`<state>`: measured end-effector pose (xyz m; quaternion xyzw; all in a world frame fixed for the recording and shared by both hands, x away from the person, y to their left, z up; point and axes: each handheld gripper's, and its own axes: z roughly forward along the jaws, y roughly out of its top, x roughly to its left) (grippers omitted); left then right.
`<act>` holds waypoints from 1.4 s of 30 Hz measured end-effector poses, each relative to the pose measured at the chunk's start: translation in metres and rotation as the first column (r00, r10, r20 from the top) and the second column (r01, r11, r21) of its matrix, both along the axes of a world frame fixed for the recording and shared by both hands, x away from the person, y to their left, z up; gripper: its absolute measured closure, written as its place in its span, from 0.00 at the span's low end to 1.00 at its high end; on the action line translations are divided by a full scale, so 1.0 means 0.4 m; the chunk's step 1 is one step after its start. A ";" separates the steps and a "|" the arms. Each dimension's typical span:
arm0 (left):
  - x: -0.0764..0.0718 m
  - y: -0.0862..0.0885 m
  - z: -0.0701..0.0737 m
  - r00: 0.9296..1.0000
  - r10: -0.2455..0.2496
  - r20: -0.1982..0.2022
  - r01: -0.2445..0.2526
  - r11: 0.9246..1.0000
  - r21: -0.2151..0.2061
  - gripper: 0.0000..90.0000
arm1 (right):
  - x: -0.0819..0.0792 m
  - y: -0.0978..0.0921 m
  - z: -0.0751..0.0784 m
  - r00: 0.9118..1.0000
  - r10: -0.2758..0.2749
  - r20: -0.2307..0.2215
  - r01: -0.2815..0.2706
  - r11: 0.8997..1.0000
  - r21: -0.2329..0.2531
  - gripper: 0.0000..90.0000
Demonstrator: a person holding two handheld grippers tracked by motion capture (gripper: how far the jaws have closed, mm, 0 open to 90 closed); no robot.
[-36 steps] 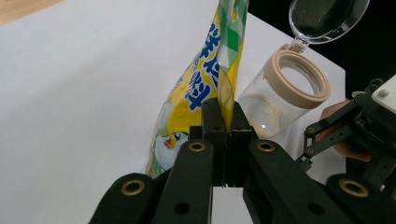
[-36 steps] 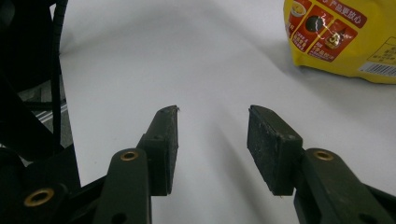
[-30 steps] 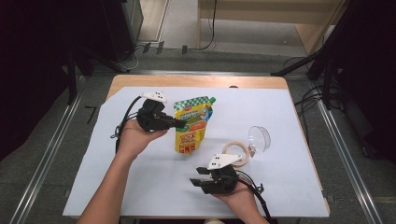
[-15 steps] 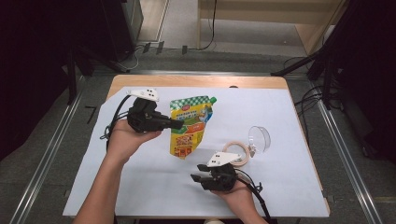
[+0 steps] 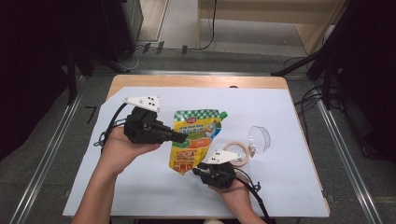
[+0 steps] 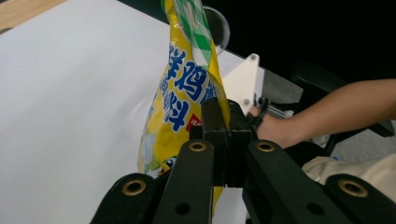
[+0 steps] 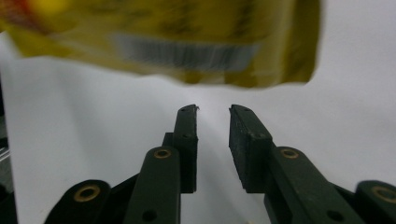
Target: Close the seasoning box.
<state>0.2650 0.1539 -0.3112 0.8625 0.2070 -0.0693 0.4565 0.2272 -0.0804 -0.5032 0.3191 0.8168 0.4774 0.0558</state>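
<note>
At centre left of the high view, the left gripper had its jaws clamped tight on the left edge of the yellow pouch, which hung at mid-frame with its green-checked top tilted toward the upper right and its lower corner just above the white sheet covering the worktop. Just right of the pouch's lower corner, in the lower middle of the frame, the right gripper held nothing, its jaws parted by a narrow gap and aimed at the pouch's bottom edge. Further right, a tape ring and a clear cup lay on the sheet, close together.
</note>
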 end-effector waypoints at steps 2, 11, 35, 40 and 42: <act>-0.010 -0.005 0.003 1.000 -0.016 -0.008 0.016 1.000 -0.002 1.00 | 0.000 -0.002 0.001 1.000 -0.024 0.008 0.023 1.000 0.010 0.83; -0.015 -0.007 -0.001 0.998 -0.027 -0.052 0.026 1.000 -0.013 1.00 | -0.008 -0.001 0.007 0.995 -0.015 0.100 0.013 0.999 0.029 0.75; 0.019 -0.008 -0.029 0.993 0.036 -0.115 -0.047 0.994 -0.095 1.00 | -0.046 0.006 0.011 0.982 0.032 0.186 -0.035 0.999 0.011 0.79; 0.018 -0.025 -0.034 0.994 0.060 -0.095 -0.068 0.994 -0.083 1.00 | -0.054 0.012 0.015 0.983 0.051 0.178 -0.052 0.999 -0.004 0.76; 0.019 -0.032 -0.039 0.994 0.062 -0.094 -0.070 0.994 -0.082 0.99 | -0.064 0.016 0.017 0.979 0.067 0.192 -0.064 0.998 -0.023 0.76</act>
